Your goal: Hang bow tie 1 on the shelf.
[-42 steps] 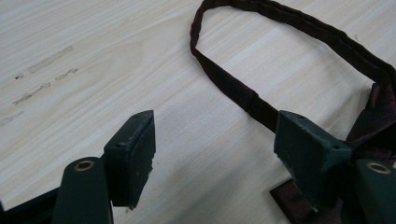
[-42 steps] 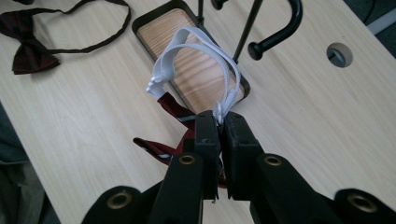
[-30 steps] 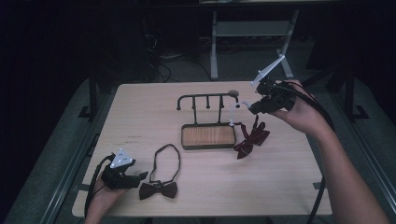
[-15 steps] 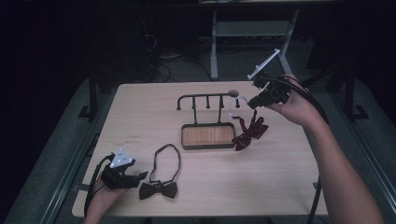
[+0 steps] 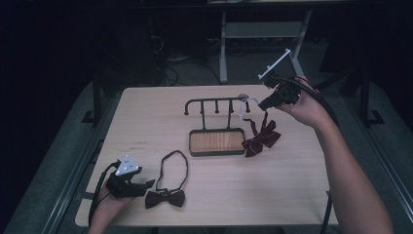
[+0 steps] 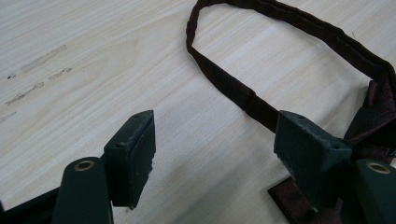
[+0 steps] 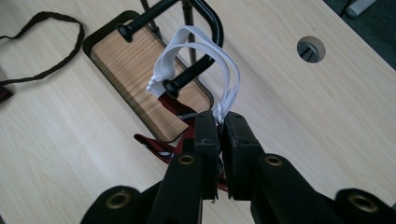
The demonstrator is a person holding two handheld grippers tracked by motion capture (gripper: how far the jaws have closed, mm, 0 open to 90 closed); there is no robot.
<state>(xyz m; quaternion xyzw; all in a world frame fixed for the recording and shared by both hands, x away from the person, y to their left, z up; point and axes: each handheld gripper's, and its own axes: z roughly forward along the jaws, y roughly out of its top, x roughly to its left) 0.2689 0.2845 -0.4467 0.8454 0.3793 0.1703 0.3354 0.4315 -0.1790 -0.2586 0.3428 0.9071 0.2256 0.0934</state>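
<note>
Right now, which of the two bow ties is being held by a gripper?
The red bow tie right of the rack: the right gripper pinches its white elastic band. The dark bow tie lies flat beside the open left gripper.

Pale wood-grain table (image 5: 146,117). Black rack (image 5: 216,105) with a striped, honey-brown tray (image 5: 216,142). My right gripper (image 7: 219,122), black-jawed, pinches a white elastic band (image 7: 205,44) above a maroon bow tie (image 5: 261,140). Beside my black left gripper (image 6: 212,154): dark burgundy bow tie (image 5: 165,198).
</note>
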